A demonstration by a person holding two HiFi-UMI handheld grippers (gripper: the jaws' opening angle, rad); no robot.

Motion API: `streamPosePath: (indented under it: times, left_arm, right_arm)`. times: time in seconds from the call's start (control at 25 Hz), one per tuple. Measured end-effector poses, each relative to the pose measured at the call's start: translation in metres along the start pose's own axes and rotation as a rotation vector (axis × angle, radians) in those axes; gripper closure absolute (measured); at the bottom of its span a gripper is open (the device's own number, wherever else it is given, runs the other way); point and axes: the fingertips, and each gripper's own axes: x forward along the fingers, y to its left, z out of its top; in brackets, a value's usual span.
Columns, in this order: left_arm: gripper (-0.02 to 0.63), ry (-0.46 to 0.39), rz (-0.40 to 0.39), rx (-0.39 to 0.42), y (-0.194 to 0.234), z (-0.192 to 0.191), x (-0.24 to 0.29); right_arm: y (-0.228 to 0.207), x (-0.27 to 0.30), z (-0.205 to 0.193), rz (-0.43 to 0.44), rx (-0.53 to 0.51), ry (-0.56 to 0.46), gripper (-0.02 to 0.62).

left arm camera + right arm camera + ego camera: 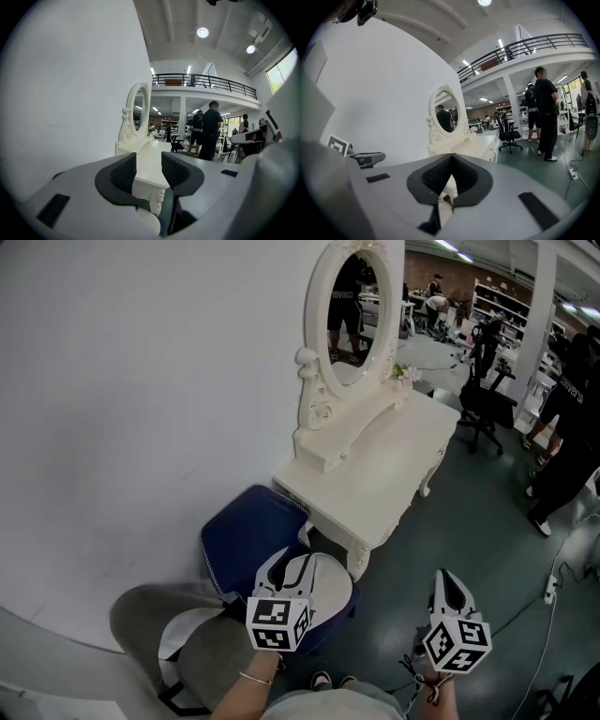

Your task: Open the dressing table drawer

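The white dressing table [384, 460] stands against the white wall, with an oval mirror [352, 315] and a small raised drawer box [323, 454] on its top. No drawer stands pulled out. Both grippers hover short of the table's near end, touching nothing. My left gripper [292, 563] is open with nothing between its jaws; in the left gripper view [149, 165] the table top [157, 149] and mirror [139, 110] show through the gap. My right gripper [450, 579] is shut on nothing, and in the right gripper view its pads [440, 174] meet below the table [476, 146].
A blue padded stool [246, 532] sits tucked at the table's near end, just beyond the left gripper. A black office chair [483, 407] stands past the far end. People [572, 432] stand at the right. A cable and power strip [551, 592] lie on the grey-green floor.
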Motion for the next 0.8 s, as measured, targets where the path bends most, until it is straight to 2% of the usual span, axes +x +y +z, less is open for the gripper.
streamPosePath:
  times: [0.48,0.8]
  left_arm:
    - [0.440,0.031,-0.022,0.009,-0.013,-0.009,0.024]
    - [0.440,0.052,0.025,0.004,-0.009,-0.007,0.070]
  right_arm:
    - [-0.038,0.001,-0.008,-0.067,0.027,0.015,0.588]
    - [-0.064,0.055,0.004,-0.031,0.029,0.032,0.588]
